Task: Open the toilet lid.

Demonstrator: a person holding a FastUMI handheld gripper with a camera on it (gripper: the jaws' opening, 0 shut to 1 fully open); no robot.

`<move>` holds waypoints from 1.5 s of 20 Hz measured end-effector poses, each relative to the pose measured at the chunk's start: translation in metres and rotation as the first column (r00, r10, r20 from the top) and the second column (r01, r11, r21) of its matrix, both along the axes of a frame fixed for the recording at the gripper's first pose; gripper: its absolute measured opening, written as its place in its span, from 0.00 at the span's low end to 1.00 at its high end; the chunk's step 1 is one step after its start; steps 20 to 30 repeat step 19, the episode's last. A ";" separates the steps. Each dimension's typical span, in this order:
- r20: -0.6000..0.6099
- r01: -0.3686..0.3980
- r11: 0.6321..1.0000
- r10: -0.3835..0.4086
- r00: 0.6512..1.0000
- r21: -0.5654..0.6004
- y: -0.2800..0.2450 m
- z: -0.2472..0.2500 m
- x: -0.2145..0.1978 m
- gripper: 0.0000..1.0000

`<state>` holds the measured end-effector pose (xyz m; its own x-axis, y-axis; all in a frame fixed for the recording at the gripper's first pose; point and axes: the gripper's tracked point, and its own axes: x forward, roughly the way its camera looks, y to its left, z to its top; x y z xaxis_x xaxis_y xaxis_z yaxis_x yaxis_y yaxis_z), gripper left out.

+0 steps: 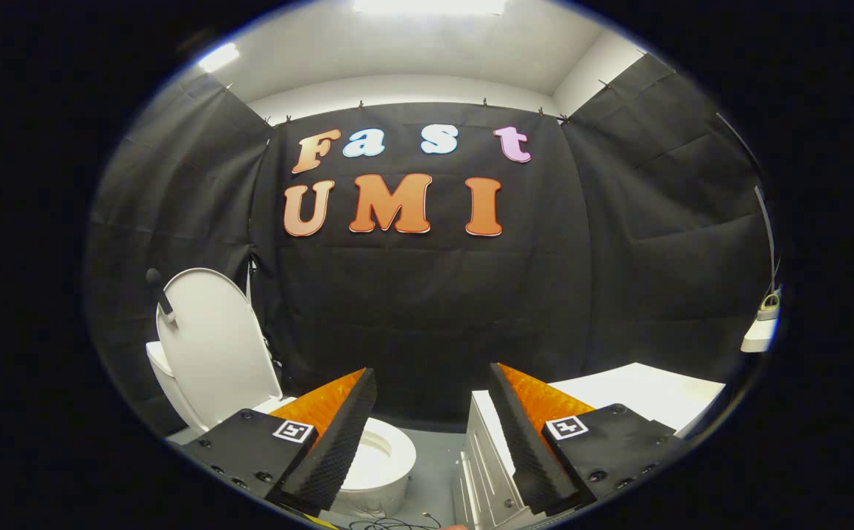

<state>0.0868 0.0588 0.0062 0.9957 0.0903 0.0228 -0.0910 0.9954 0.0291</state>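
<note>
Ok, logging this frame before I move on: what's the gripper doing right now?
Gripper: open, fingers spread apart with nothing between them; the toilet lid stands raised beyond the left finger.

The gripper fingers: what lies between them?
In the gripper view the fingers of the gripper stand apart with nothing held; between them show grey floor and black wall cloth.

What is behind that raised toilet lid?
The toilet lid stands upright against the black cloth wall, and a dark handle pokes out at its edge. Whatever is directly behind it is covered. The open, empty fingers point past the bowl.
</note>
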 end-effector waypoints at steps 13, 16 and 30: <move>-0.018 0.072 0.994 -0.070 0.997 0.078 -0.031 -0.005 -0.001 0.98; -0.020 0.069 0.994 -0.068 0.997 0.080 -0.030 -0.003 -0.003 0.98; -0.025 0.067 0.994 -0.066 0.998 0.081 -0.030 -0.004 -0.003 0.98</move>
